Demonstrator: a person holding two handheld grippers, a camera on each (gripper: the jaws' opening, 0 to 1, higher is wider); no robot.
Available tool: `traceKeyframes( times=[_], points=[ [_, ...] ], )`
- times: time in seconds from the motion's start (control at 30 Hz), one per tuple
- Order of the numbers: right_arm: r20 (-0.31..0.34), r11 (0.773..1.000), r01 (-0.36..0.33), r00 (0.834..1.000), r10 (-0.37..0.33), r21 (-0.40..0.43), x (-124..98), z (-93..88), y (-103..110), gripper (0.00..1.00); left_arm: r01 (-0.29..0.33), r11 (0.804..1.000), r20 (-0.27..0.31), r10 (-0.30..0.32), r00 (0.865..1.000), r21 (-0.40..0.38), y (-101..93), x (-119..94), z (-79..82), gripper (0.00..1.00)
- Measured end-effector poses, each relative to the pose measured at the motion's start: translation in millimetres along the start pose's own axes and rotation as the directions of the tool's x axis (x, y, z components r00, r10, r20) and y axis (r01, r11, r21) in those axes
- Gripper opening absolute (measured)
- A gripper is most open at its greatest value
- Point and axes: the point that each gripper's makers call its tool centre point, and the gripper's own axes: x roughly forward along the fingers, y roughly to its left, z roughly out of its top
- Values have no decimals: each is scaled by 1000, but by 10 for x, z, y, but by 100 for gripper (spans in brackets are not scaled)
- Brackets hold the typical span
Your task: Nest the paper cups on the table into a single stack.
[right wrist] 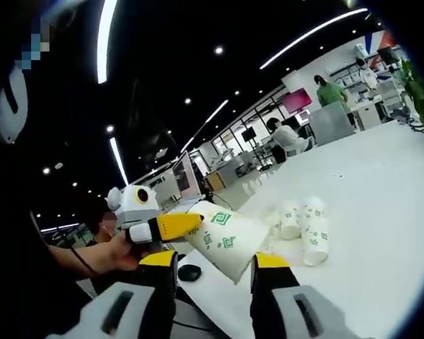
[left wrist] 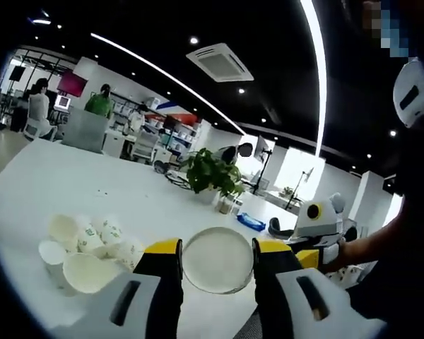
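My left gripper (left wrist: 218, 248) is shut on a white paper cup (left wrist: 218, 259), whose round end faces its camera. In the right gripper view the same cup (right wrist: 230, 244), printed with green logos, hangs tilted in the air, and the left gripper (right wrist: 168, 226) comes in from the left with a yellow finger on the cup's narrow end. My right gripper (right wrist: 215, 260) stands open just below it, the cup's wide end near the right jaw. Several loose cups (left wrist: 92, 247) lie clustered on the white table (left wrist: 71, 180); some of these loose cups (right wrist: 304, 229) lie on their sides.
A person's hand (right wrist: 116, 251) holds the left gripper. A small dark object (right wrist: 189, 272) lies on the table (right wrist: 381, 212) near my right gripper. A potted plant (left wrist: 212, 173) and a blue item (left wrist: 252, 222) stand at the table's far side. People work at desks beyond.
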Motion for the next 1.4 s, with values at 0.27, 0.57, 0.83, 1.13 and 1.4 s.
traceKeyframes(
  times=[0.27, 0.57, 0.83, 1.13, 1.4],
  points=[
    [11, 999, -14, 1000, 14, 36, -3, 34, 25, 33, 28, 1000, -27, -28, 999, -7, -21, -52, -59, 37],
    [3, 997, -43, 999, 43, 66, -39, 34, 55, 20, 97, 995, -67, -99, 993, -20, -89, -98, -153, 37],
    [13, 992, -73, 997, 72, 99, -82, 64, 81, 8, 157, 986, -53, -160, 986, -46, -166, -124, -138, 37],
    [-10, 983, -156, 987, 158, 96, -108, 42, 227, 4, 204, 978, -79, -206, 975, -35, -217, -171, -170, 38],
    [-47, 973, -216, 974, 220, 85, -113, -6, 365, 0, 204, 978, -131, -198, 971, 35, -220, -173, -253, 42]
  ],
)
